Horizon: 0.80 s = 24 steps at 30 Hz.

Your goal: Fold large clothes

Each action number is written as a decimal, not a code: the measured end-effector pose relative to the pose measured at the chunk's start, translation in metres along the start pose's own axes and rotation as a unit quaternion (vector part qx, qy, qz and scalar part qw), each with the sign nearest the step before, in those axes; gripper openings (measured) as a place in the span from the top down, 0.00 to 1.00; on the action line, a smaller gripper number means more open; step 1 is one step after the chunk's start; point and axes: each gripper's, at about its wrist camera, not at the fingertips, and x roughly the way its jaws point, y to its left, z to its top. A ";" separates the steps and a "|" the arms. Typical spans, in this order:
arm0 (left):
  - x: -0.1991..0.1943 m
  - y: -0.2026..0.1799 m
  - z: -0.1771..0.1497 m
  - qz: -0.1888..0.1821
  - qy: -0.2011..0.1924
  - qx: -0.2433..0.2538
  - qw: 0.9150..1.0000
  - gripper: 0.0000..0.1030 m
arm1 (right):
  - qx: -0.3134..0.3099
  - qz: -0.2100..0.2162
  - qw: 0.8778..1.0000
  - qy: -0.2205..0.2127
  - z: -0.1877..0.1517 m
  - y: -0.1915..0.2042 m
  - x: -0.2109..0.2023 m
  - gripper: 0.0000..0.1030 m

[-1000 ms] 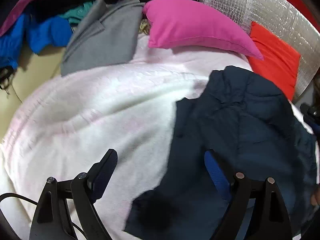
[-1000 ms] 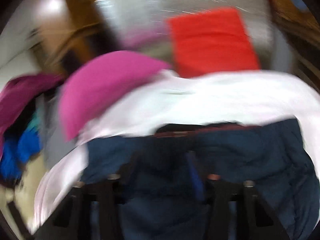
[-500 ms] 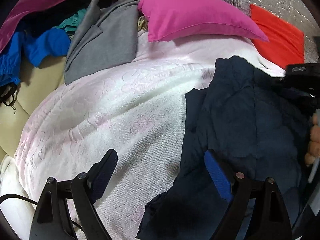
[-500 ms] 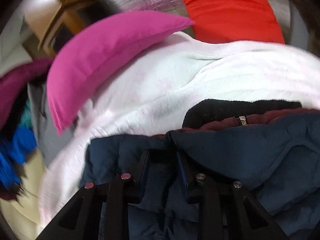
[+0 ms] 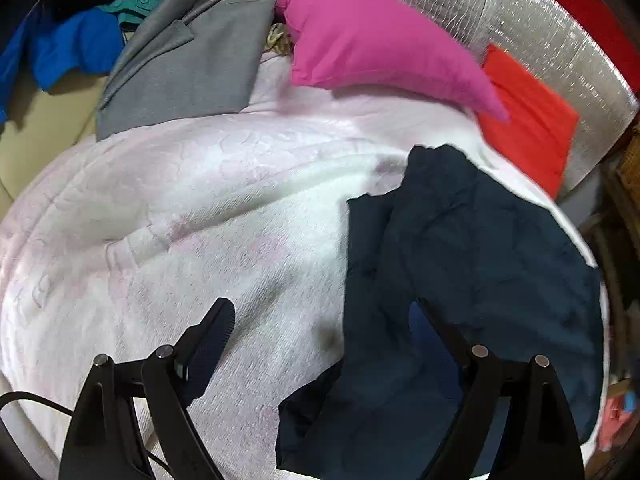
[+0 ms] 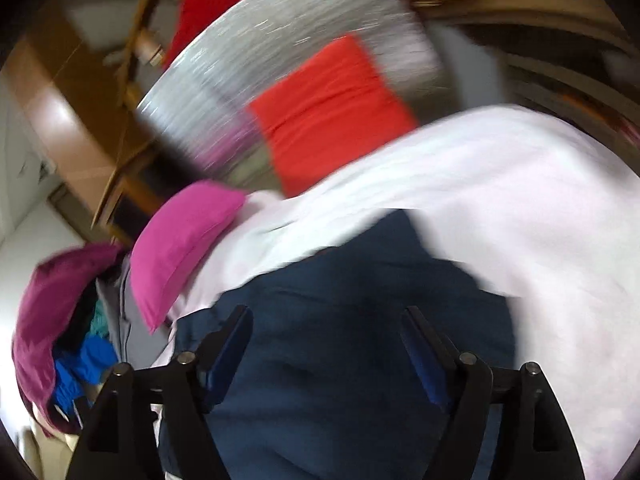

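Half a second back the right gripper (image 6: pixel 326 354) was pinched on a fold of the navy jacket (image 6: pixel 344 360); its fingers have just been opening, nothing is squeezed between them now, and that camera has swung so hard the room smears.

From the left wrist: the left gripper (image 5: pixel 320 336) has its fingers spread wide, same as in the earlier frames, one finger over the white blanket (image 5: pixel 180 208) and the other over the jacket (image 5: pixel 472 264), pinching nothing. The jacket lies bunched on the right side of the bed, dark panels lapped over each other, a loose flap trailing toward the bottom edge. Up by the head of the bed sit a pink pillow (image 5: pixel 372 36) and a red cushion (image 5: pixel 528 116), with a grey coat (image 5: pixel 188 60) and a blue garment (image 5: pixel 68 48) heaped off to the left.

From the right wrist: blurry, but the jacket fills the space under and between the spread fingers, lying on the blanket (image 6: pixel 520 200).

My read: it's partway, one fold laid over and let go. The bundle looks lumpy, so I'd guess more folding and tidying is left, plus that pile on the left hasn't been touched.
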 end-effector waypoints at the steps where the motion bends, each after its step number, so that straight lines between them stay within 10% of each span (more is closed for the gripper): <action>1: -0.002 0.000 0.000 0.003 -0.008 0.005 1.000 0.14 | 0.019 0.000 1.000 -0.001 -0.002 -0.018 -0.010 0.23; 7: -0.018 -0.031 -0.004 0.083 -0.077 0.101 0.988 0.14 | 0.098 0.004 0.995 0.011 -0.042 -0.090 -0.020 0.22; 24: -0.026 -0.045 -0.005 0.099 -0.122 0.167 0.973 0.14 | 0.109 0.066 0.985 0.120 -0.053 -0.122 0.043 0.22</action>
